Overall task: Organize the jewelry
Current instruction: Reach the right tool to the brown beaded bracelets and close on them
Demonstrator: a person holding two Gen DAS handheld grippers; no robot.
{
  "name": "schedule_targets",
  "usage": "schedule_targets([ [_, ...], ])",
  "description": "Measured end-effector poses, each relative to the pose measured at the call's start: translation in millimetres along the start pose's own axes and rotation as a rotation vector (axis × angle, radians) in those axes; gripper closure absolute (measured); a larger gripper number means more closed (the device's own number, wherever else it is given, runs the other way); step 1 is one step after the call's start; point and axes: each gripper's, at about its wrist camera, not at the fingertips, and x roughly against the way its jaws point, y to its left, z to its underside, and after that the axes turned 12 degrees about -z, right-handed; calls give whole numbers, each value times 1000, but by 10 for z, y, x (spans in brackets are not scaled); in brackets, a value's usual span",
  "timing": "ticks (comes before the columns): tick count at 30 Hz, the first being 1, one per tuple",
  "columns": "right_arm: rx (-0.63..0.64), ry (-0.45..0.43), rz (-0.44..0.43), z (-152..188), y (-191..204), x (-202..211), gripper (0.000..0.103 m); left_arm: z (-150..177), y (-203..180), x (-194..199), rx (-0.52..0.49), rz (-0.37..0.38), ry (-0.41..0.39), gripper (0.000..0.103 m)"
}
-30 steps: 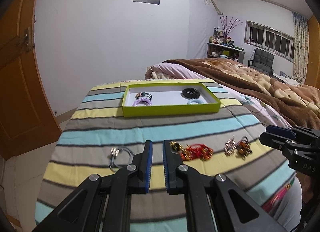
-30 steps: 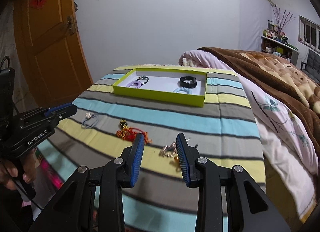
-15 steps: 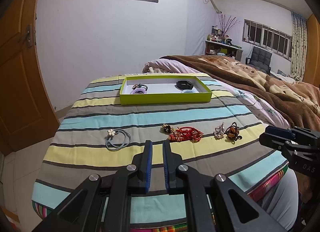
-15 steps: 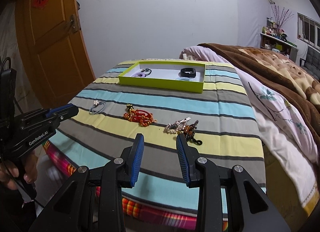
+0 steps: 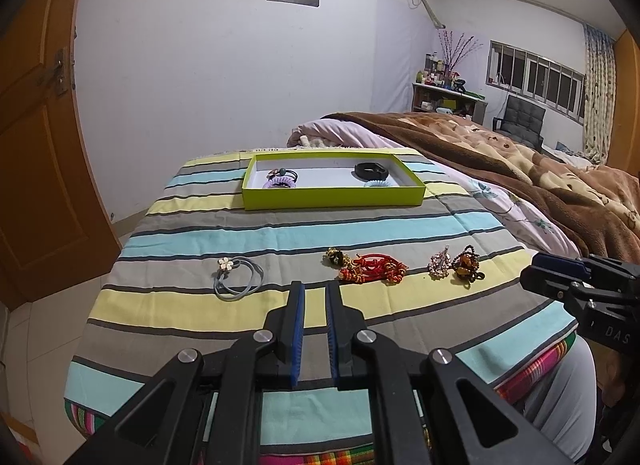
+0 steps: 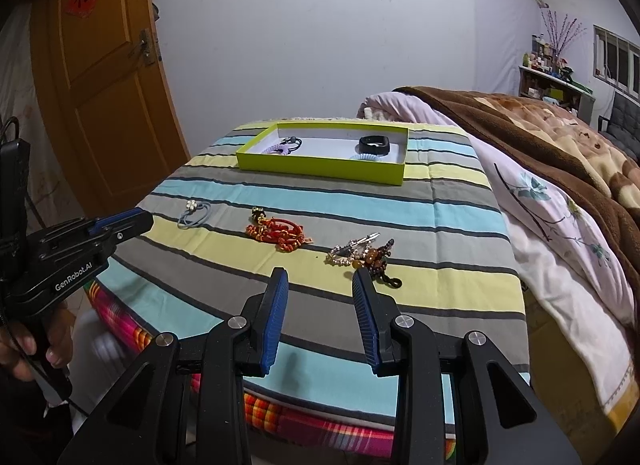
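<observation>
Both the left gripper (image 5: pixel 314 291) and the right gripper (image 6: pixel 320 277) are matte black with ribbed blue pads and silver screws. The left one's side reads "GenRobot.AI" in white, with a black cable trailing near the hand (image 6: pixel 28 345).

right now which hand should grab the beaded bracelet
Right. The right gripper is open and the beaded bracelet lies just ahead of its fingers; the left gripper is nearly shut and sits farther off.

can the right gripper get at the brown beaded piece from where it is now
Probably yes. The right gripper is open and empty, and the brown beaded piece lies just ahead of it on the striped cloth, with only a touching crystal piece alongside.
</observation>
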Motion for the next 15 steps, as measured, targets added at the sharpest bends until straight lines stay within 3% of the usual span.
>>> schedule_targets([
  [15,-78,59,38,40,-389,-379,69,2,-8,-491,5,46,70,94],
])
